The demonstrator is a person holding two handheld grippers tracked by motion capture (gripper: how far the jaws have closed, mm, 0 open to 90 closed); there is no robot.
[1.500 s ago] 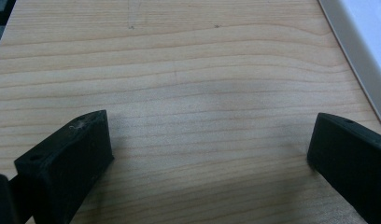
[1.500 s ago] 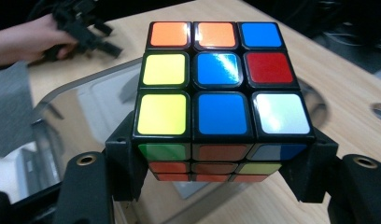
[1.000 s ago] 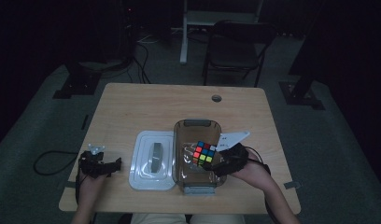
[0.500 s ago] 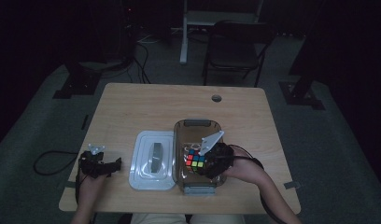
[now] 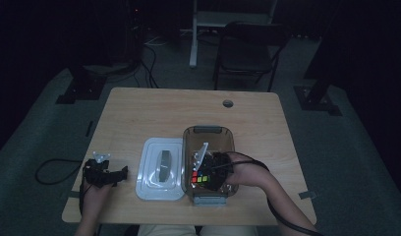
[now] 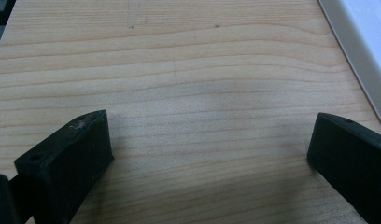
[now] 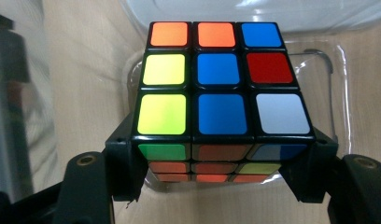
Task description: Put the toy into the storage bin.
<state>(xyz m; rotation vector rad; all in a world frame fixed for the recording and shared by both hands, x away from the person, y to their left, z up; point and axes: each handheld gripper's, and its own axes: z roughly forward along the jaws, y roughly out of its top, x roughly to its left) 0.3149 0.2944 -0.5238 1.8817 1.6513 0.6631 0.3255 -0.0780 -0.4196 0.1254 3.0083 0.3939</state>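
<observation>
A Rubik's cube is clamped between the jaws of the right gripper, one black jaw pressed against each side of its lower layers. In the right gripper view the upper face is read as orange, orange, blue in the far row; yellow, blue, red in the middle; yellow, blue, white nearest. The cube is held inside a clear smoky plastic container, at the near end of it, with the container's transparent wall and floor seen just behind and beneath the cube. From above, red, yellow and green squares are made out beside the right hand.

The container's white lid is laid flat on the wooden table, just beside the container on its left.

The left gripper is rested low over the table's near left corner, well apart from the container. Its jaws are spread wide with bare wood between them, nothing gripped; the lid's edge is caught at the frame's upper right.
</observation>
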